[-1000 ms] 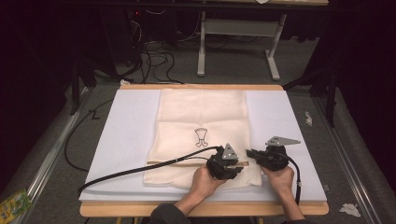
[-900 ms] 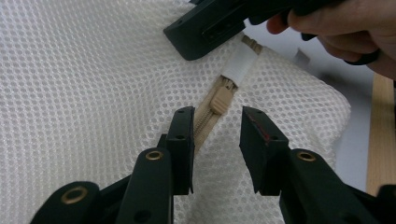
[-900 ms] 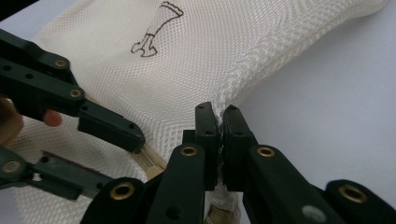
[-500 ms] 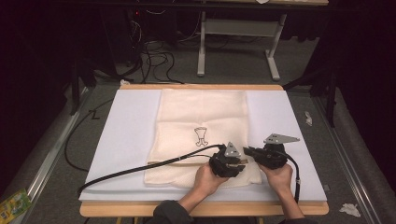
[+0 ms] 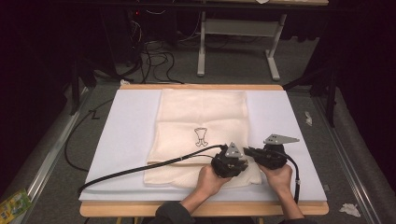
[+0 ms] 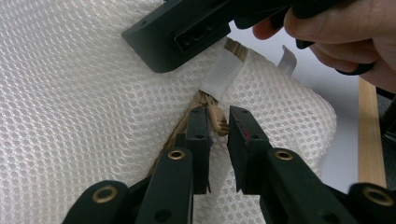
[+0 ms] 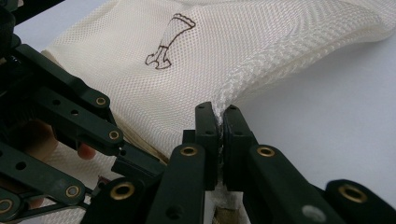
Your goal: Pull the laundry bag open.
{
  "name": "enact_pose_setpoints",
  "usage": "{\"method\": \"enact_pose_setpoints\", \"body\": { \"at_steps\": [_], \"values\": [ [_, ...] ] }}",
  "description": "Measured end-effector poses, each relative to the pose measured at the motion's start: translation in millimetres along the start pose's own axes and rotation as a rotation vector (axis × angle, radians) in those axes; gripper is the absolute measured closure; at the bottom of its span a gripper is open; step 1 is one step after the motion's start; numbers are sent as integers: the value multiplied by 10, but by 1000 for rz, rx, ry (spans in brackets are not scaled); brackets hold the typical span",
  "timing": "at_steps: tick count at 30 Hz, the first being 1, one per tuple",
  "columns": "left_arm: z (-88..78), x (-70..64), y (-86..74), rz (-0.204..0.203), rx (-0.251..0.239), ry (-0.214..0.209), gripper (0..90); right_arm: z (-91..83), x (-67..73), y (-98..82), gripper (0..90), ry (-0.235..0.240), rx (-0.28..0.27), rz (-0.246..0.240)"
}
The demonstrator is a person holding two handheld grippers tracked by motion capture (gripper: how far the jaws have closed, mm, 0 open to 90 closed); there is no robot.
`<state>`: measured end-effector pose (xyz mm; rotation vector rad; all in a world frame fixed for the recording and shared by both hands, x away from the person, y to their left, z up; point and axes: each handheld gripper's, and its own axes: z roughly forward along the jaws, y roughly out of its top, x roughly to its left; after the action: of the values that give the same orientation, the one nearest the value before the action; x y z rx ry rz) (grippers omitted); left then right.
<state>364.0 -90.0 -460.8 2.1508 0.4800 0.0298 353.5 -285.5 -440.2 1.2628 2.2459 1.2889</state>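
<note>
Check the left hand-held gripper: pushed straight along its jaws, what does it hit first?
Likely the tan drawstring knot, already between the open jaws of the left hand-held gripper. Just beyond sit the white tab and mesh bag; depth is unclear.

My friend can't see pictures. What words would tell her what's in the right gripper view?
The right hand-held gripper pinches the woven edge of a cream mesh bag, lifting it off a white mat. A small dark drawing is printed on the bag, and the left hand-held gripper sits close by at the left.
</note>
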Motion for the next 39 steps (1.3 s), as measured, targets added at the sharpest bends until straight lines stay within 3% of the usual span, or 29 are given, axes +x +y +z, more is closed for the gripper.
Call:
{"method": "enact_pose_setpoints", "body": {
  "at_steps": [7, 10, 29, 39],
  "values": [
    [19, 34, 8, -19, 11, 5, 838, 9, 0, 0, 883, 3, -5, -4],
    [14, 23, 2, -10, 12, 8, 865, 7, -25, -18, 883, 0, -8, 4],
    [-73, 8, 25, 12, 37, 10, 870, -15, -76, -68, 884, -9, 2, -2],
    [-98, 29, 38, 3, 53, 23, 871, -14, -68, -75, 884, -13, 1, -14]
  ]
}}
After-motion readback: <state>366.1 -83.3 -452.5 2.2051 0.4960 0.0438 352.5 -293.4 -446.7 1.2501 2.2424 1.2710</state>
